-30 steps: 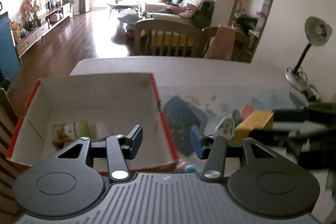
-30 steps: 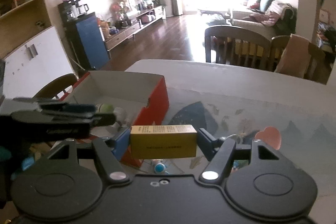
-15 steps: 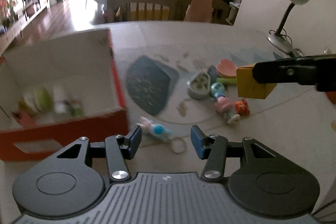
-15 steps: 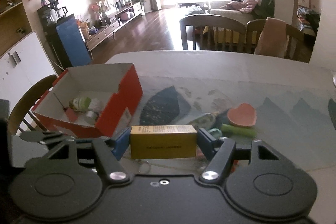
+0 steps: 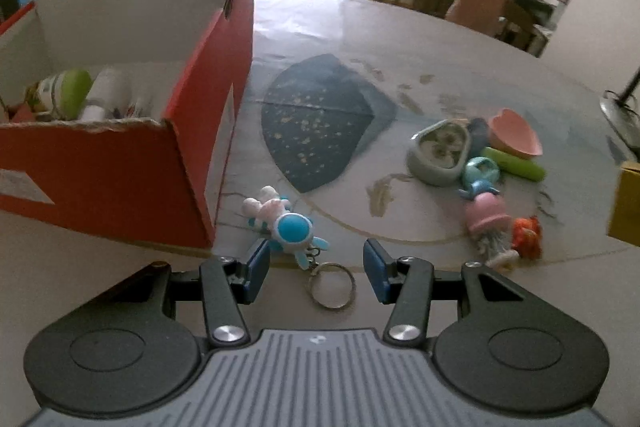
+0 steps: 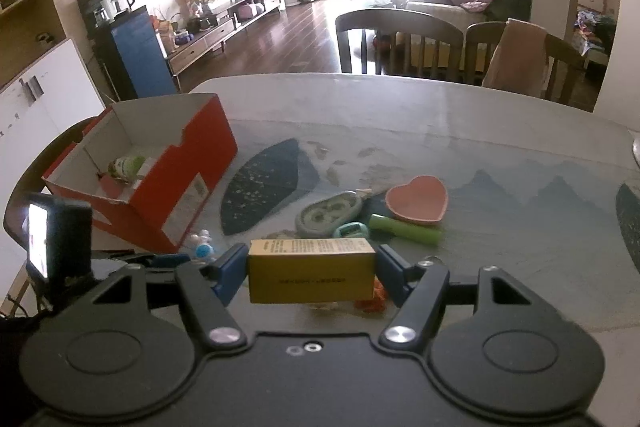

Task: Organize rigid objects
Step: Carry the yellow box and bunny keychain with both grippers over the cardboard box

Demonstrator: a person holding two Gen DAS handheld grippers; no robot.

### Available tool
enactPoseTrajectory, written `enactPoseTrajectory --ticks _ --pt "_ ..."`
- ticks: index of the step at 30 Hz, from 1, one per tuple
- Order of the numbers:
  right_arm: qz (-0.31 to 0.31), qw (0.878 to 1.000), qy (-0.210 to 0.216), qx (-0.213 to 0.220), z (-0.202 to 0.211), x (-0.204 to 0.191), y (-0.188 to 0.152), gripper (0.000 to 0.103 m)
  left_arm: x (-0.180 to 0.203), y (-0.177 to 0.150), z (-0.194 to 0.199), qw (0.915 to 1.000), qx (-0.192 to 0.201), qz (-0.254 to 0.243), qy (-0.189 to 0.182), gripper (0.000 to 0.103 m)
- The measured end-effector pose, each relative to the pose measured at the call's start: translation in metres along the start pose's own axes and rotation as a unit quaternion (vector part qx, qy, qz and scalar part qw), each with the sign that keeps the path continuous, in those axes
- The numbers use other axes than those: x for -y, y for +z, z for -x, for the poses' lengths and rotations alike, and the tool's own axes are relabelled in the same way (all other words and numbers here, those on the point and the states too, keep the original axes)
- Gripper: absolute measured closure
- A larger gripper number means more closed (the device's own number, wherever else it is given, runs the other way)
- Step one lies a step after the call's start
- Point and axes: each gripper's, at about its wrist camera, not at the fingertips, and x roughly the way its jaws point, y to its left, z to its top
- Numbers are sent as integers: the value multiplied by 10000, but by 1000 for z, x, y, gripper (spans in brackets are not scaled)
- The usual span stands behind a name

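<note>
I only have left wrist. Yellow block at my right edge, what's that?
Observer: A yellow box, clamped endwise in the right claw.
Operator: Is anything under that box? I just see orange there.
Observer: Right view shows only a bit of orange below its right end; the box hides the rest.
Operator: The red box, can you see more inside than my green cap?
Observer: From the right view, its floor beyond the green-capped bottle looks bare white. The near wall hides the rest.
Operator: Left claw, is it on the keychain yet?
Observer: No. The left claw is open, with the ring between its tips and the blue figure just ahead.
</note>
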Motion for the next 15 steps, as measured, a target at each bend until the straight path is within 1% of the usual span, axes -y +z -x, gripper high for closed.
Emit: enactPoseTrajectory --ticks 5,7,9,10,11,12,15 --pt "37 9999 106 -41 -3 16 -1 34 7 4 -11 9993 42 159 340 53" --pt "33 9999 140 -54 -4 21 0 34 8 6 -15 9987 -1 232 463 57" --pt "32 9998 172 -44 -3 28 0 34 8 6 -16 9981 20 263 552 59" --pt "23 9998 187 -40 -4 30 0 34 9 7 -17 9979 20 272 584 63" --pt "19 9998 197 -35 -4 32 0 34 8 7 -17 9975 23 288 645 68" --pt "18 9998 204 -28 -4 34 1 34 9 8 -17 9971 23 303 691 70" --pt "7 9997 237 -16 -4 38 1 34 7 8 -17 9968 3 363 719 71"
